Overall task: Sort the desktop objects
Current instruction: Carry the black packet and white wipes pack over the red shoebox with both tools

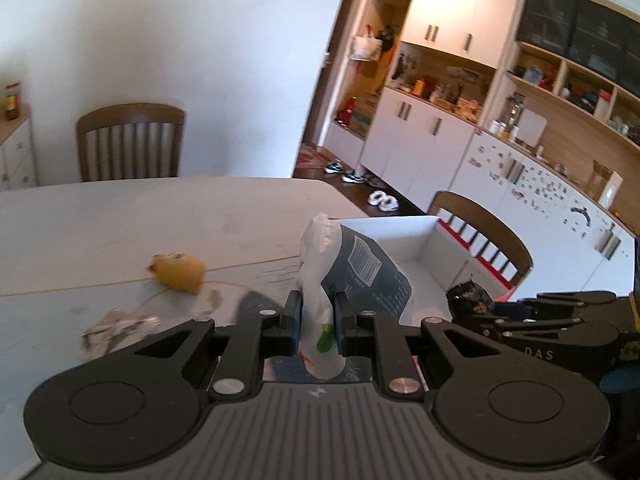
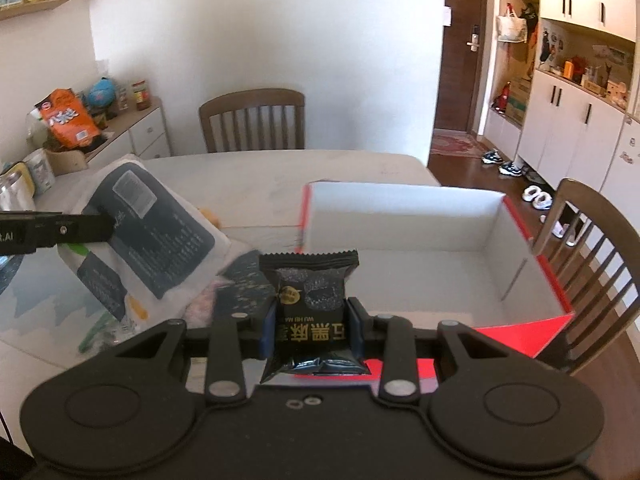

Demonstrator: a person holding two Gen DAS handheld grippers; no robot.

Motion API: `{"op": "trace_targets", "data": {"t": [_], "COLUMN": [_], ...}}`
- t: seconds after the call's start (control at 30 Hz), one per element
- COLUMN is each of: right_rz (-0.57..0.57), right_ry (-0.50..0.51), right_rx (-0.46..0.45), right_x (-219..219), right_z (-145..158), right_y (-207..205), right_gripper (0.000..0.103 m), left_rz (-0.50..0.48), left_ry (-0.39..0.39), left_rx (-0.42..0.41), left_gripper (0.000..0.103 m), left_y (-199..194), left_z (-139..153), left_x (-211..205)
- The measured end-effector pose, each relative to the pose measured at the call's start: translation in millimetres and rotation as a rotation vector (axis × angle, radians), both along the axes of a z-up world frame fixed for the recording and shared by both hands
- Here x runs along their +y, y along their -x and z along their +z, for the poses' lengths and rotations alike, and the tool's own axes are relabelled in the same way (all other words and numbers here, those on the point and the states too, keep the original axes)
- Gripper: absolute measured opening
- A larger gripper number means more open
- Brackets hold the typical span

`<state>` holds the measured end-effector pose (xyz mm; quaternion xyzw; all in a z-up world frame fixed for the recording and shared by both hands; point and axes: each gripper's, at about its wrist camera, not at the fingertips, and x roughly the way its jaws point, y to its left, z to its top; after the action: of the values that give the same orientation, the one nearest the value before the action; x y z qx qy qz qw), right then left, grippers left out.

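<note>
My left gripper [image 1: 317,316] is shut on a white and dark blue bag [image 1: 356,268] that it holds above the table. In the right wrist view that same bag [image 2: 148,232] hangs at the left from the left gripper [image 2: 105,227]. My right gripper [image 2: 311,324] is shut on a black snack packet [image 2: 310,304], held up just in front of a red box with a white inside [image 2: 516,248]. In the left wrist view the box [image 1: 420,244] lies beyond the bag, and the right gripper [image 1: 490,308] with the black packet [image 1: 466,298] shows at the right.
A yellow round object [image 1: 178,274] and a crumpled wrapper [image 1: 116,328] lie on the pale table [image 1: 120,216]. Wooden chairs [image 2: 252,120] stand at the far side and at the right [image 2: 588,248]. A sideboard with snack bags [image 2: 68,120] is on the left; cupboards line the right wall.
</note>
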<state>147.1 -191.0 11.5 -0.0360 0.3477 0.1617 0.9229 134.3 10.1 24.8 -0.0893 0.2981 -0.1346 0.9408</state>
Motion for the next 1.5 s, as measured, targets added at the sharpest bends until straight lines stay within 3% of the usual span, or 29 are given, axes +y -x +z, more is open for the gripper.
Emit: {"op": "trace_targets", "data": {"t": [0.43,0.8,1.2,1.5], "right_rz": [-0.039,-0.079,-0.077,-0.032], "right_ry": [0.011,0.012,0.052,0.103], "right_rx": [-0.016,-0.007,0.053,0.134], "right_x": [-52.3,-85.8,-102.9,-103.7], "right_z": [-3.7,-15.1,-46.2,-68.5], "right_y": [-29.9,-65.2,-105.8,-125.8], "right_gripper": [0.034,0.034,0.034,0.034], "left_rz": [-0.077,-0.118,-0.158,-0.195], "left_ry": [-0.024,-0.062,-0.145,-0.184], "left_rx": [-0.009,0.005,0.06,0.165], "left_gripper": [0.015,0.015,0.015,0.015], "left_y": [-46.6,-92.0,-141.3,-165.9], "left_z": [1.5,-10.1,-35.9,-65.3], "left_x": [-71.5,-105.3,-142.7,-157.9]}}
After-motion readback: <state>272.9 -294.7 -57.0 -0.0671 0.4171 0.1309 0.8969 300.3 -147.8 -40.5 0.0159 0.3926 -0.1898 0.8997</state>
